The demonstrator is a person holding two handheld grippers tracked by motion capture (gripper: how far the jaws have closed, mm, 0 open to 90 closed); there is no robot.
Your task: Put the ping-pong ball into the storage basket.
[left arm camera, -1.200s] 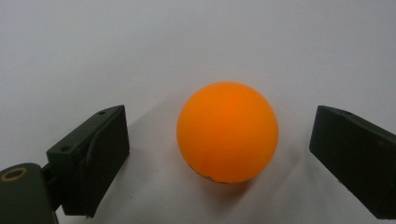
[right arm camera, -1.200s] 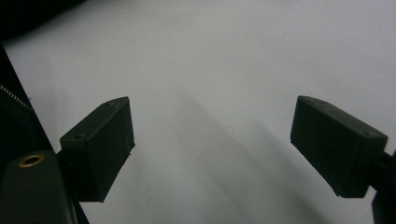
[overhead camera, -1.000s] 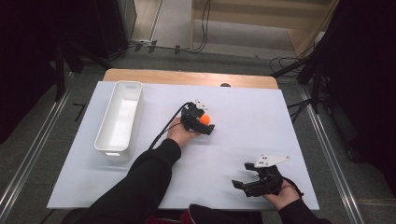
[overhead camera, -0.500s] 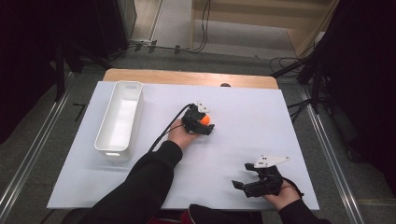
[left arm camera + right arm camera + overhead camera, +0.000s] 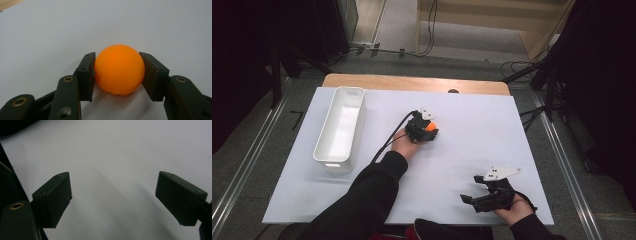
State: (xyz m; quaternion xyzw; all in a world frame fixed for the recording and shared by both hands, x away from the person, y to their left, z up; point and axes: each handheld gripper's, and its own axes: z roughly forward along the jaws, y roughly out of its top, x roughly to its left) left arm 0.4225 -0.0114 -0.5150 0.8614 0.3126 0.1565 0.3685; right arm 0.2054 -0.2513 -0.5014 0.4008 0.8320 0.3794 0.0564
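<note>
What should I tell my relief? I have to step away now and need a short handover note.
Left gripper: jaws have just been closing and now pinch the ball, which is on the table, right of the tray.
Right gripper: open, nothing between the jaws, near the table's front right.
Done: ball gripped.
Left: lift it; probably carry it to the tray, which looks empty.

Our left gripper (image 5: 428, 131) sits out over the middle of the table at the end of a long black sleeve (image 5: 362, 200), forearm stretched forward; its jaws have just been closing and now press on something between the pads. Our right gripper (image 5: 472, 199) rests low at the near right edge, jaws spread wide with nothing between them
</note>
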